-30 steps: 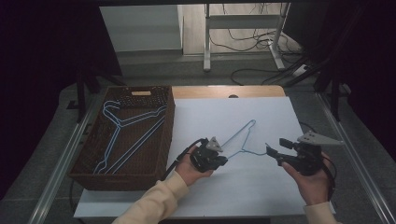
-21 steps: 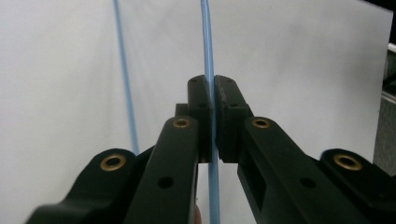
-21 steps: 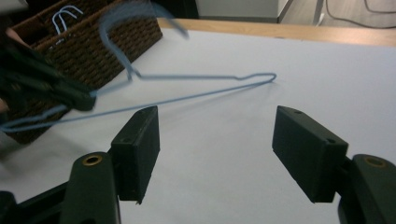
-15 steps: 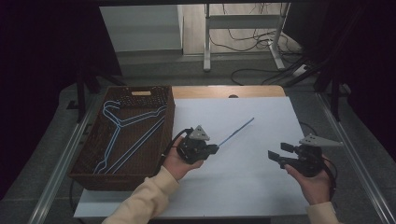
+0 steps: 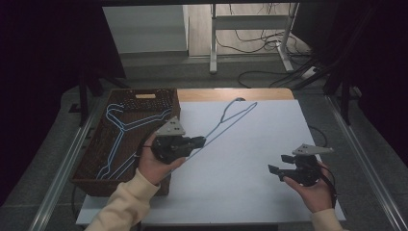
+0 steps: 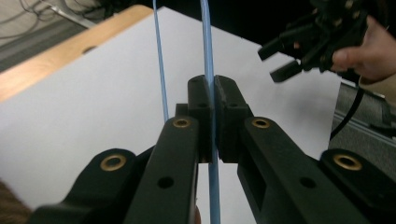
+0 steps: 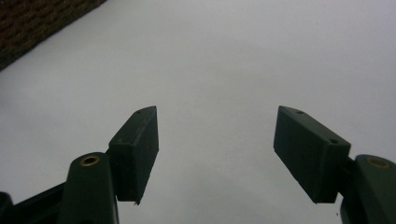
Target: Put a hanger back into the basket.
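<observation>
A light blue wire hanger [image 5: 231, 117] is lifted off the white table sheet [image 5: 260, 144], its hook end pointing to the far side. My left gripper [image 5: 201, 141] is shut on its lower wire; in the left gripper view the pads pinch the blue wire [image 6: 208, 70] between them. My right gripper [image 5: 279, 163] hovers low over the sheet at the front right, jaws open with nothing between them [image 7: 217, 149]. It also appears at the top right of the left gripper view [image 6: 299, 51].
A brown wicker basket [image 5: 96, 159] at the left holds more blue hangers [image 5: 122, 127]. A wooden table edge [image 5: 231, 94] runs behind the sheet. Metal rails flank the table, and cables lie on the floor beyond.
My left gripper has lifted the hanger off the sheet and carried it left toward the basket. The right gripper let go of it, drew back and sank slightly.
</observation>
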Demonstrator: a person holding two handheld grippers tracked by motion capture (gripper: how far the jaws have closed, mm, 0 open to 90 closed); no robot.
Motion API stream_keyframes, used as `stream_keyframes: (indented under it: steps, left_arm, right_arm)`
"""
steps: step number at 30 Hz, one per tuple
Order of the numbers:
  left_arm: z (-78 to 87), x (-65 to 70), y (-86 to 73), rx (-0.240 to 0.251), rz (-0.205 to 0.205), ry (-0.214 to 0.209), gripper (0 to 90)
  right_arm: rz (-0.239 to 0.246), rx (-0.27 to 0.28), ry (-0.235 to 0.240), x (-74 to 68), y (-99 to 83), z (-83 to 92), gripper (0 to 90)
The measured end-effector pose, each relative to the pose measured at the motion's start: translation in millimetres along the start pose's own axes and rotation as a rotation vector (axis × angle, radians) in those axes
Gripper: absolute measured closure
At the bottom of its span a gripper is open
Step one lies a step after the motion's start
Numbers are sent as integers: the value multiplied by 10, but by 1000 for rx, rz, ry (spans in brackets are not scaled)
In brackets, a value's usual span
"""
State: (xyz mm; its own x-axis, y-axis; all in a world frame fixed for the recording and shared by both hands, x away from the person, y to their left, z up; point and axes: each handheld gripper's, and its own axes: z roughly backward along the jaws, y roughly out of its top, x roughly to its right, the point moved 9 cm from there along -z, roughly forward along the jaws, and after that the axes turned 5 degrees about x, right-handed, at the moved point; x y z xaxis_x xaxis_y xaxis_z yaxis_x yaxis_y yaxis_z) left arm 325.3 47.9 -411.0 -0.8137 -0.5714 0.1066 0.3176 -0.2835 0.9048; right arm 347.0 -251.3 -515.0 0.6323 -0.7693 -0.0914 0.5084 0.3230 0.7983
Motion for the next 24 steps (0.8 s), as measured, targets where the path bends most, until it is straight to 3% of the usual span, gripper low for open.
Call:
stream_keyframes:
  steps: [7, 10, 14, 19, 20, 24]
  left_arm:
    - [348, -255, 14, 54, 38, 33, 863]
    - [580, -444, -19, 77, 63, 68, 863]
    - [734, -572, -52, 94, 82, 96, 863]
    - [961, -814, -158, 98, 108, 152, 864]
    - [1041, -924, -216, 92, 119, 174, 864]
    - [1140, -1079, -305, 87, 147, 200, 864]
  right_arm:
    - [15, -26, -3, -7, -45, -34, 308]
    - [13, -30, -6, 0, -55, -35, 308]
    - [20, -32, -8, 1, -55, -42, 306]
    - [24, -42, -11, -13, -65, -63, 299]
    - [25, -45, -10, -13, -69, -67, 295]
    - [27, -48, -12, -6, -76, -72, 286]
